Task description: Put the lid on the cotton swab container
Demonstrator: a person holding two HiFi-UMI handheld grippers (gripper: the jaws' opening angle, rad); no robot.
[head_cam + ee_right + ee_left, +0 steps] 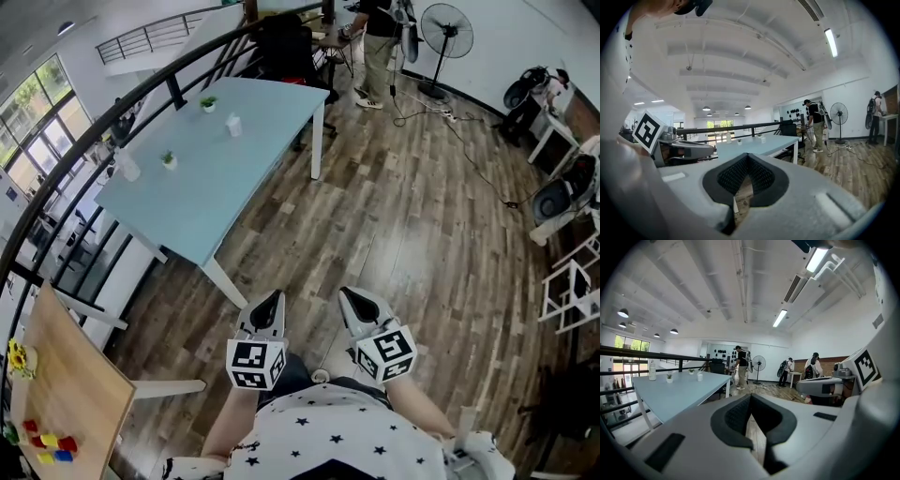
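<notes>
You hold both grippers close to your body at the bottom middle of the head view, side by side and not touching. Your left gripper (273, 298) has its jaws pressed together on nothing. Your right gripper (348, 294) is the same, jaws closed and empty. Both point out over the wooden floor (412, 234), well apart from the blue counter (234, 183).

The floor lies open ahead of you and widely to the right of the frame. There a cable trails across it, up towards the standing fan (446, 33). White frames (572, 291) crowd the right edge.

The blue counter runs slantwise through the upper left, its near corner and white leg closest to your left gripper. Its far long side lies just beside the dark railing (112, 108).

A small white container (233, 125), likely the cotton swab one, stands towards the counter's far end. A potted plant (208, 103) stands near it, and I cannot make out a lid. A second plant (169, 159) and a bottle (127, 168) stand nearer the railing side.

A wooden counter (75, 394) with coloured blocks (49, 441) fills the lower left corner. A person (380, 42) stands at the top, near the fan.
</notes>
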